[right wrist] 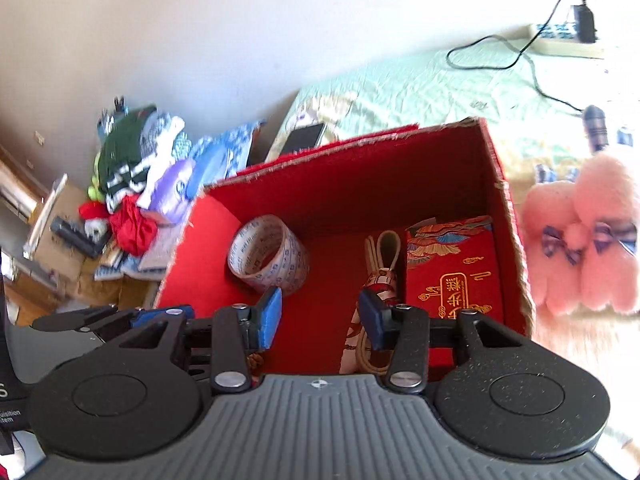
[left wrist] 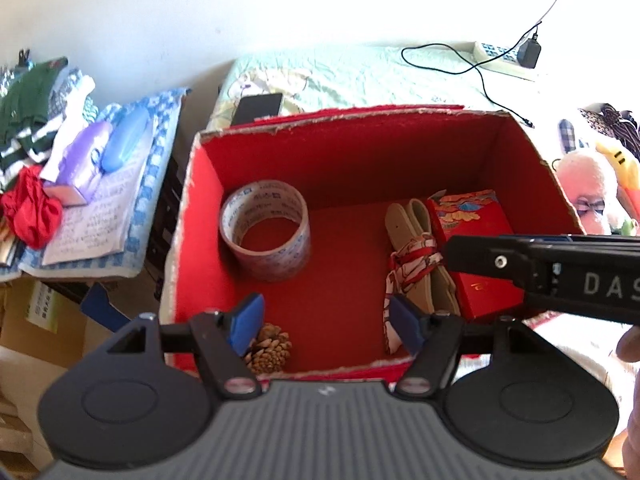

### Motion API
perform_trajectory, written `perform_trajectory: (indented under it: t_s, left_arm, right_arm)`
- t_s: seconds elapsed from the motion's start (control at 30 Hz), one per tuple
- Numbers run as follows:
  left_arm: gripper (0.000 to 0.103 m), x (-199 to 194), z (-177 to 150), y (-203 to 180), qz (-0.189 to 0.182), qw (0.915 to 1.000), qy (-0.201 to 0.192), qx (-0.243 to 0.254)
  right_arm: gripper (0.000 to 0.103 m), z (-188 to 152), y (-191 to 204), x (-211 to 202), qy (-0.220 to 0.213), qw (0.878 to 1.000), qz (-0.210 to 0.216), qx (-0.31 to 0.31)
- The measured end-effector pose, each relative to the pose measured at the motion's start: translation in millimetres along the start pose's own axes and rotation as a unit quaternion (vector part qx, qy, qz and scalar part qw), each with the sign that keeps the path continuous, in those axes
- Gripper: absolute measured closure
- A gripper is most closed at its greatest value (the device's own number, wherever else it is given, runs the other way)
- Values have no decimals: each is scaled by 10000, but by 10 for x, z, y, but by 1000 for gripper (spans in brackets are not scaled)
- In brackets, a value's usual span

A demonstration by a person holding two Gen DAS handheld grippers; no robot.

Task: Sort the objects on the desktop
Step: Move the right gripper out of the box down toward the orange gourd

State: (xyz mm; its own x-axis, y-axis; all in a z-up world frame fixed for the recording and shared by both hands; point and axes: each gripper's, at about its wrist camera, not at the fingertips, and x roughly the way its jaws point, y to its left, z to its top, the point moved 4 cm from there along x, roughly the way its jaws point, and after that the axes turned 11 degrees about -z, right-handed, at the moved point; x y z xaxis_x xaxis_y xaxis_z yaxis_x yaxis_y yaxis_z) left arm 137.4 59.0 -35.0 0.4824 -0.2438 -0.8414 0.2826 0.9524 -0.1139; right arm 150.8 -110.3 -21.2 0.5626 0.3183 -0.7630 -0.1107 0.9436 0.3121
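both my tongs hang over the red felt-lined cardboard box (left wrist: 340, 168). my left gripper (left wrist: 326, 322) and my right gripper (right wrist: 318, 316) are wide open and hold nothing. inside the box sit the clear printed tape roll (left wrist: 266, 236), the brown pine cone (left wrist: 268, 348), the tan insoles tied with ribbon (left wrist: 416, 248) and the red gift box (left wrist: 476, 240). my tongs are close together, so they could bump. the tape could roll if i nudge it.
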Motion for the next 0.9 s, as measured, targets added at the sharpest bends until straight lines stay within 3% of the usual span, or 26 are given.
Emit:
perform_trajectory:
  t_s: [0.5,0.9]
  left_arm:
    - [25,-521,-246,-126,-171,9982,-430,384]
    - [24,-653,-651,196,-192,9989,-414,75]
  right_arm:
    - [53,-337,22,-609,-699,9959,6,579]
    - [49,-767,159,-589,-258,9973,204,654]
